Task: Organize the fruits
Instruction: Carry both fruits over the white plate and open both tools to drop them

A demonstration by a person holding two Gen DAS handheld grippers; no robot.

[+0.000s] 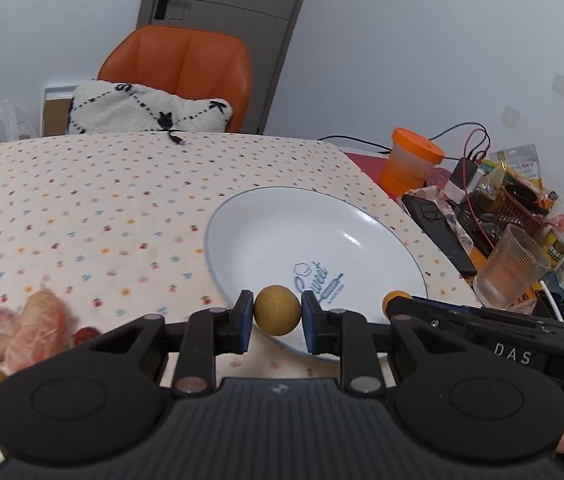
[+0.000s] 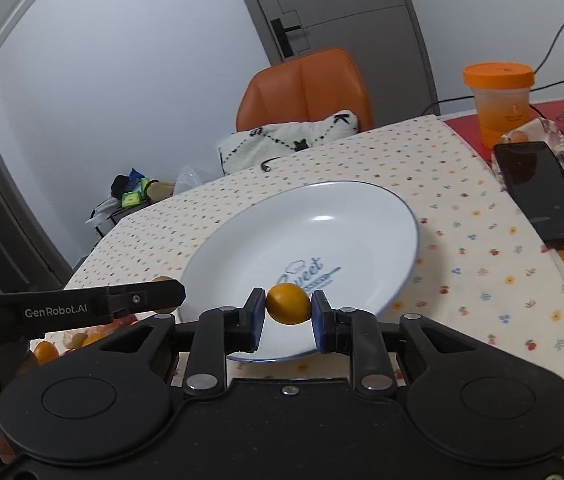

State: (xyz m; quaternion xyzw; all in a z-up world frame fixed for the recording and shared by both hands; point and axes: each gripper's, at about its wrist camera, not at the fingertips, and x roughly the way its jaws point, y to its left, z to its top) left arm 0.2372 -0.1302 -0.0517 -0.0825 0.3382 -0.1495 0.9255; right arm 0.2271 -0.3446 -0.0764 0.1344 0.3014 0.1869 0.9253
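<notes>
While each hand-held gripper (image 1: pixel 276 316) (image 2: pixel 287 305) hovers, seemingly over the plate (image 1: pixel 282 216), fruit is pinched.

A plate (image 1: pixel 250 220) lies on the table (image 1: pixel 82 200), chair (image 1: pixel 186 60) behind.

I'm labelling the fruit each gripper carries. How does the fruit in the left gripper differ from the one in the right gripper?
The longan in the left gripper is dull tan-brown with fine speckles; the kumquat in the right gripper is bright orange and smooth. The longan looks nearly round, the kumquat slightly oval, lying sideways between the fingers. Both are small, held above the near rim of the white plate.
</notes>
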